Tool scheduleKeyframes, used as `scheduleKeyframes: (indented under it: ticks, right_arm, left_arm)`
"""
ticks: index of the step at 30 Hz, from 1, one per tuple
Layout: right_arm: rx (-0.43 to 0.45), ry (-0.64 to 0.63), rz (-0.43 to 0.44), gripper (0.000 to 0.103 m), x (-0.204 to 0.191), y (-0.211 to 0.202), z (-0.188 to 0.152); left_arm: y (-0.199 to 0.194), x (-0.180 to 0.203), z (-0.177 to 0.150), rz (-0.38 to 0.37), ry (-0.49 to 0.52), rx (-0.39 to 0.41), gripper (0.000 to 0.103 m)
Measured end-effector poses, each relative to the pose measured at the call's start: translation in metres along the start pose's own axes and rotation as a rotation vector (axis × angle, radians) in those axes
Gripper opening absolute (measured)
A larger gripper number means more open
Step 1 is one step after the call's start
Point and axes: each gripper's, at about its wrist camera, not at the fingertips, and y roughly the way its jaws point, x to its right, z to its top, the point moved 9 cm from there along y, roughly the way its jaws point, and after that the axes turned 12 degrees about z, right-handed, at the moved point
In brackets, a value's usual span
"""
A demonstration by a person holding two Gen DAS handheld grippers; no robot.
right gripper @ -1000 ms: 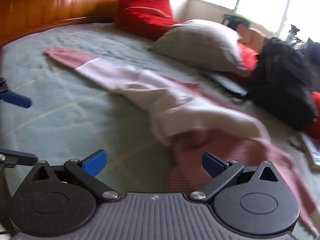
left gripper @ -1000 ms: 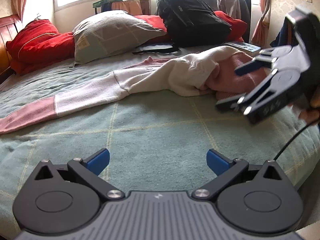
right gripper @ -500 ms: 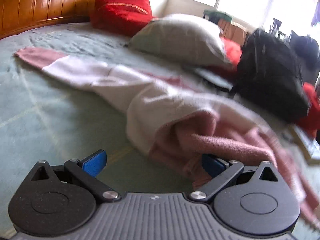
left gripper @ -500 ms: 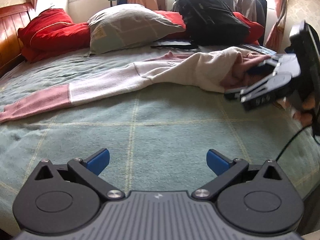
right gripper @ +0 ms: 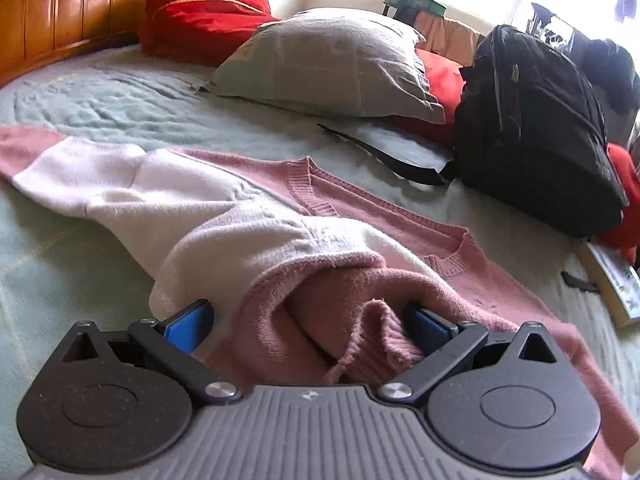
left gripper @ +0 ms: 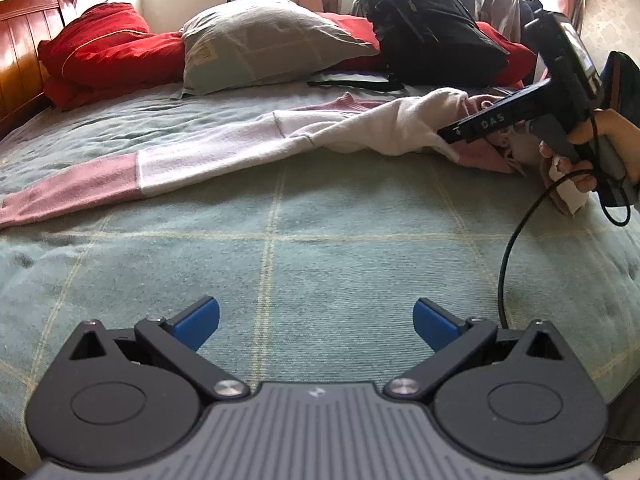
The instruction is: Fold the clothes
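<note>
- The landmark is the pink and cream knitted sweater (left gripper: 360, 128), spread across a pale green checked blanket (left gripper: 320, 240) that covers the bed.
- Its long sleeve, pink at the cuff and cream higher up, runs out to the far left of the body in the left wrist view.
- Behind the sleeve end lies a red bundled quilt (left gripper: 104, 56) against a wooden headboard (left gripper: 20, 52).
- Behind the sweater's middle sits a grey rumpled pillow (left gripper: 264, 44).
- The left gripper (left gripper: 316, 318) hovers in front of the sweater over bare blanket, its blue-padded jaws spread wide with nothing between them.
- Behind the sweater's right part stands a black fabric backpack (right gripper: 536, 128), one strap trailing on the blanket towards the neckline.
- The right gripper (right gripper: 308, 320) is pushed into the bunched pink hem at the sweater's right end; its jaws are wide apart, with folds of knit lying between them and against the right pad, not yet pinched.
- A person's hand (left gripper: 592, 160) grips that tool's handle just right of the sweater, a black cable (left gripper: 516, 236) hanging from it.
- A book (right gripper: 612, 280) lies right of the sweater, by the backpack.
</note>
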Motion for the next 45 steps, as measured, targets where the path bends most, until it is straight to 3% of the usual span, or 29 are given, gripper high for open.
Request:
scheduleKeyframes:
  ticks: [4,16,23,28,32,39,43,45]
  right_arm:
    - [0.023,0.007,0.031,0.103,-0.008,-0.017,-0.002]
    - [0.067,-0.097,-0.004,0.103,-0.037,-0.087,-0.046]
    - [0.044,-0.154,-0.015,0.103,-0.058,-0.087,-0.068]
    - [0.045,-0.103,-0.026,0.103,-0.060,-0.092,-0.087]
    - [0.042,-0.083,-0.106,0.103,-0.053,-0.103,-0.108]
    - [0.060,0.082,-0.177,0.103,-0.034,-0.129,-0.153]
    - [0.088,0.179,-0.189,0.103,-0.021,-0.139,-0.171]
    - [0.102,0.208,-0.192,0.103,-0.016,-0.143,-0.177]
  left_arm:
    - [-0.003,0.004,0.000,-0.037,-0.011,0.004,0.102]
    - [-0.021,0.039,0.003,-0.090,0.061,0.031,0.102]
    - [-0.029,0.061,0.004,-0.123,0.112,0.039,0.102]
    - [-0.023,0.073,0.006,-0.174,0.148,0.038,0.102]
    - [-0.010,0.088,0.010,-0.206,0.184,0.031,0.102]
    - [0.015,0.132,0.018,-0.337,0.188,0.015,0.102]
    - [0.034,0.147,0.027,-0.366,0.153,0.089,0.102]
    - [0.045,0.154,0.035,-0.372,0.149,0.086,0.102]
